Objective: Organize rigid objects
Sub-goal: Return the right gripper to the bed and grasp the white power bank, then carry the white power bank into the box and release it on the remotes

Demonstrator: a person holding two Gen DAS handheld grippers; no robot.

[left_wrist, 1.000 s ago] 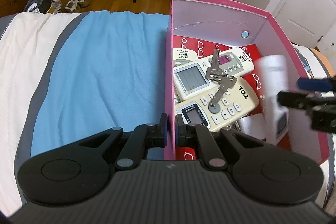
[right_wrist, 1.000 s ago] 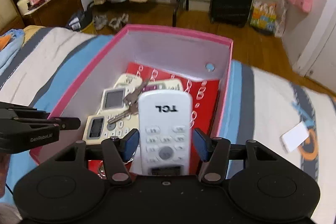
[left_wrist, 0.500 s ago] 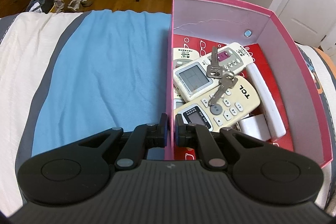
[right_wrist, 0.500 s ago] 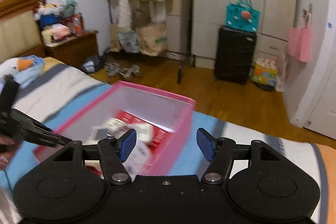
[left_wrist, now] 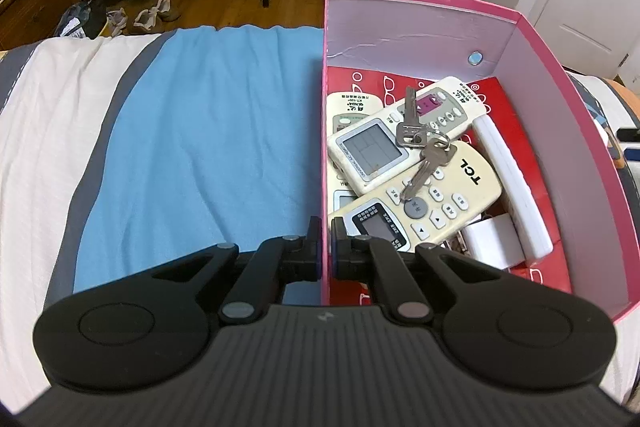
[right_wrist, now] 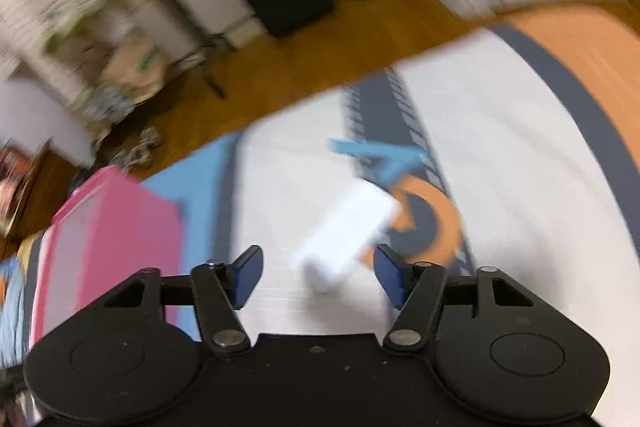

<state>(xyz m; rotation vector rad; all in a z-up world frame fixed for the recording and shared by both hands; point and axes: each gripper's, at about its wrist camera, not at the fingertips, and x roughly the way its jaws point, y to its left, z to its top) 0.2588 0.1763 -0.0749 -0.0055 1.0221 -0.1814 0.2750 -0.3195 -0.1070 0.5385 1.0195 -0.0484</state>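
The right gripper point(right_wrist: 318, 277), black w/ blue pads, is spread wide w/ nothing between its fingers. Just ahead of it, slightly right of centre, a white oblong plastic object point(right_wrist: 347, 233) lies flat on the white striped bedspread point(right_wrist: 500, 187) (blurred, so can't tell what it is exactly). Its long axis runs diagonally: near end points back toward the gap between the fingers, far end goes up and to the right onto the orange and blue print point(right_wrist: 424, 215). So the fingers aren't square to it; judging by that, the wrist prob. needs a twist so the pads close across the narrow sides, not along the length.

The pink cardboard box point(right_wrist: 116, 227) sits to the left of the right gripper, apart from the object.

The left gripper point(left_wrist: 325, 247) is pinched on the box's near left wall point(left_wrist: 323, 131), one finger outside, one inside, steadying it. Inside: several cream and white remotes point(left_wrist: 424, 203) and a bunch of silver keys point(left_wrist: 420, 147) on top.

The right gripper is clearly the nearer one; the left is busy w/ the box.
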